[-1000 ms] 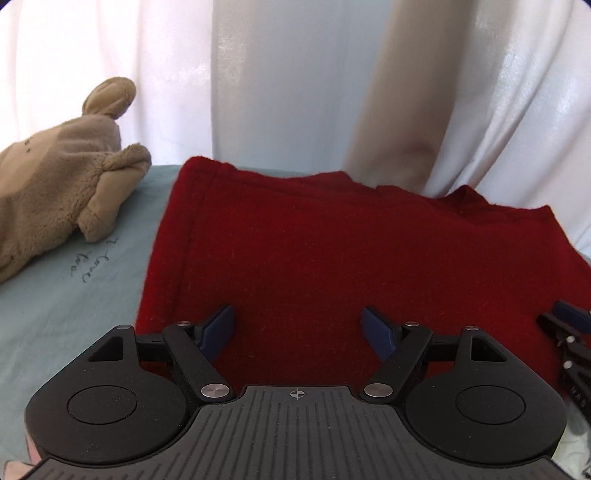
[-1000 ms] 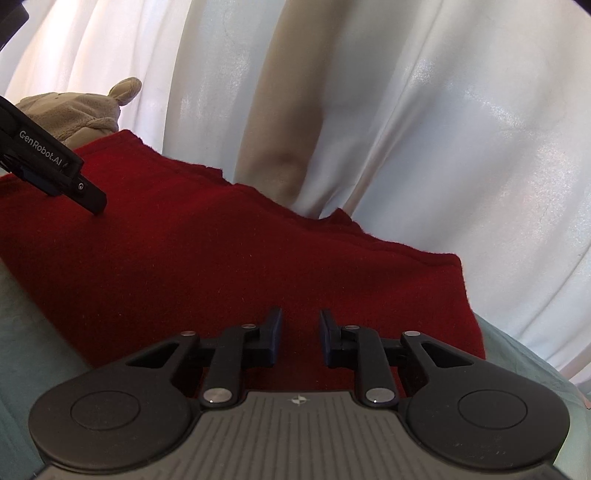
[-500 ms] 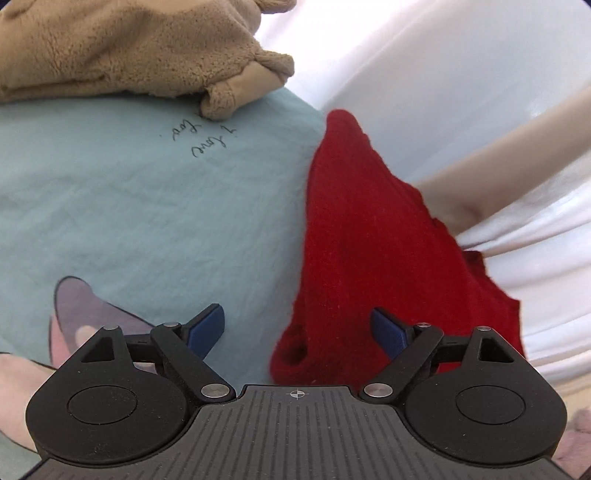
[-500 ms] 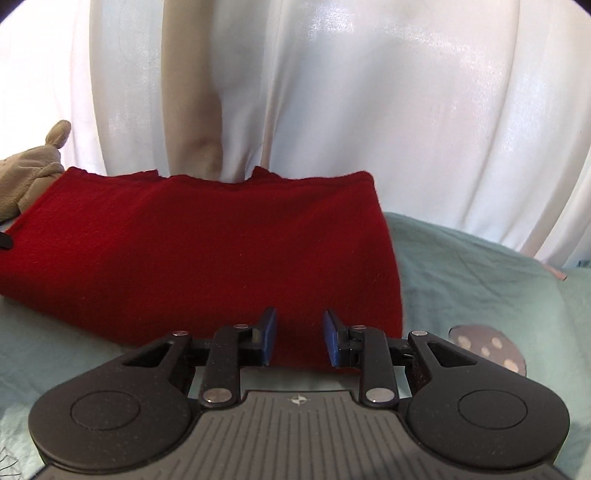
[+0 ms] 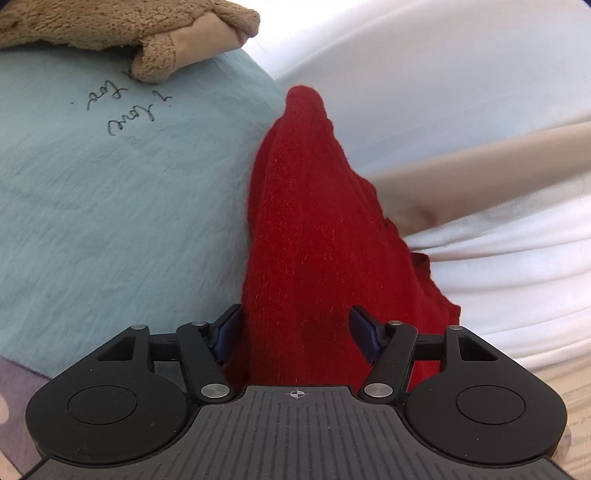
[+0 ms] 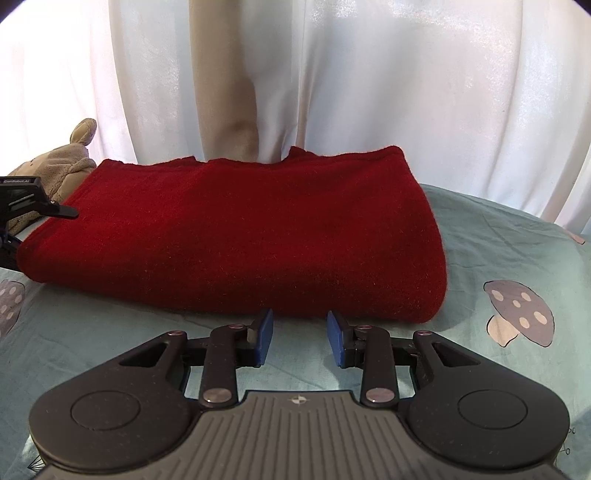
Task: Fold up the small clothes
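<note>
A folded red knit garment (image 6: 236, 236) lies on the light blue sheet (image 6: 498, 229), its far edge against a white curtain. In the left wrist view the garment (image 5: 310, 221) runs away from me, and its left end sits between the open fingers of my left gripper (image 5: 295, 330); I cannot tell whether the pads touch it. My right gripper (image 6: 299, 334) is open and empty, just in front of the garment's near edge and apart from it. The left gripper also shows at the left edge of the right wrist view (image 6: 22, 206).
A tan plush toy (image 5: 122, 29) lies on the sheet beyond the garment's left end, also in the right wrist view (image 6: 62, 166). The sheet has handwriting (image 5: 125, 107) and mushroom prints (image 6: 517, 314). White curtain (image 6: 369, 74) hangs close behind.
My left gripper swung to the garment's left end and moved in until the end sits between its fingers. My right gripper backed off the garment and opened wider.
</note>
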Demonstrator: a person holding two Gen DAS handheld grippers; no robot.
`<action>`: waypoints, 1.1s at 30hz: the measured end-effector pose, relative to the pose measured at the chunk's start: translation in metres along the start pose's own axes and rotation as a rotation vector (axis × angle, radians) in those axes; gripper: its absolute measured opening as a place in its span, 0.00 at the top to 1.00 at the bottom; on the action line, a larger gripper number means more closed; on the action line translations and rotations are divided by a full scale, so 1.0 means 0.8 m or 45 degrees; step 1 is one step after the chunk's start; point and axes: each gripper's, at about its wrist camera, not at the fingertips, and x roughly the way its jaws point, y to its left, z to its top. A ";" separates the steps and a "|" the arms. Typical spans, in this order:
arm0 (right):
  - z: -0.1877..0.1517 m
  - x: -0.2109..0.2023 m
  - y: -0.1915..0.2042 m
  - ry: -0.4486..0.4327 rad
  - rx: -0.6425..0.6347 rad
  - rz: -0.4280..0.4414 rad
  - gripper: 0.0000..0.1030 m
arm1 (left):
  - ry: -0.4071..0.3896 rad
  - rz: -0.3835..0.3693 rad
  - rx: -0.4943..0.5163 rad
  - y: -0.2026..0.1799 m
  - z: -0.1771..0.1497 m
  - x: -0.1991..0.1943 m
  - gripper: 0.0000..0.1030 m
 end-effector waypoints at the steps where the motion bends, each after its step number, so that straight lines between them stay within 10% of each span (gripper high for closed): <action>1: 0.001 0.000 0.001 0.001 -0.004 0.000 0.69 | 0.007 -0.005 0.019 -0.002 0.003 0.004 0.37; 11: 0.012 0.005 0.018 -0.007 -0.040 0.012 0.69 | 0.036 -0.068 -0.021 0.006 0.022 0.013 0.66; 28: 0.045 0.036 0.043 -0.087 -0.142 0.054 0.70 | 0.030 -0.057 -0.039 0.007 0.024 0.025 0.60; 33: 0.061 0.047 0.058 -0.104 -0.209 0.058 0.91 | -0.008 -0.003 0.057 -0.026 0.024 0.010 0.65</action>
